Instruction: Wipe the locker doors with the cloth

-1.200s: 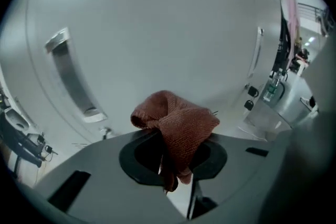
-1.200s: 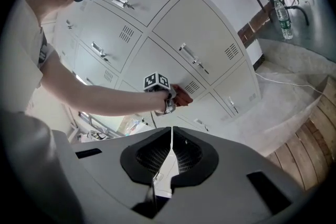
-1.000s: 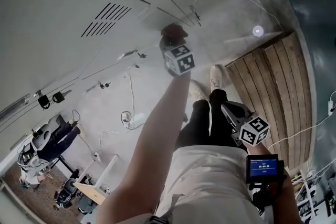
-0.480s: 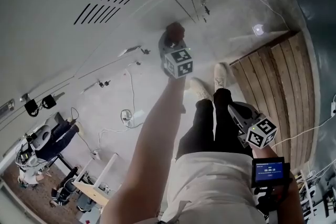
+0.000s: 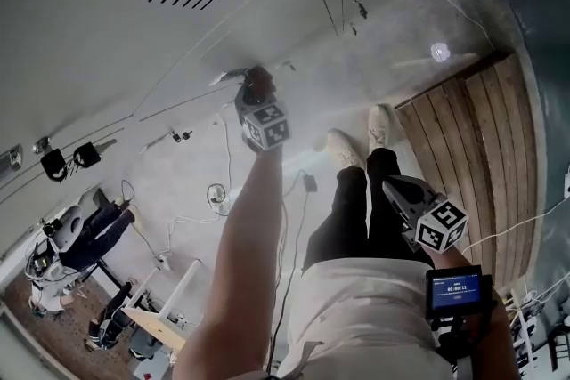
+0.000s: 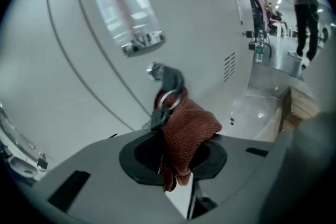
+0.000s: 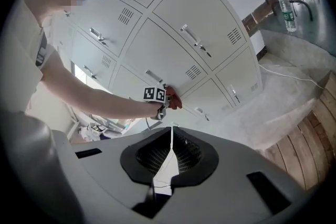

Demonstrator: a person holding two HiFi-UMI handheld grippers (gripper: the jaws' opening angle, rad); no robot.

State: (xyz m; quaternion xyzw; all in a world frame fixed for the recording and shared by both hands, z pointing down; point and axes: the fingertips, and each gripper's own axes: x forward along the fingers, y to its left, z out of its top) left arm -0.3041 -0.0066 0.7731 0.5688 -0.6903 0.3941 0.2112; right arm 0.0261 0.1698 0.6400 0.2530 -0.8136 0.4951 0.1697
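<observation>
Your left hand-held gripper is clamped on the rust-red cloth. The fabric bunches out past the jaws and sits up against a grey locker door, right at the lock, where a key on a ring hangs against the cloth. In the head view your left arm reaches out to that door, low on the bank and close to the floor. Your right hand-held gripper hangs by your hip with its jaws together and nothing between them, so it takes no part in the wiping.

As for progress, you are mid-wipe on this one door, working around the lock. The pictures show no streaks, dust or damp patches, so you cannot tell wiped metal from unwiped, or how much of this door is done. The right gripper view shows the bank of lockers running several doors wide and several high. With the cloth on a single lower door, it is fair to judge that plenty of door surface may be left, including the upper rows and the handles.
</observation>
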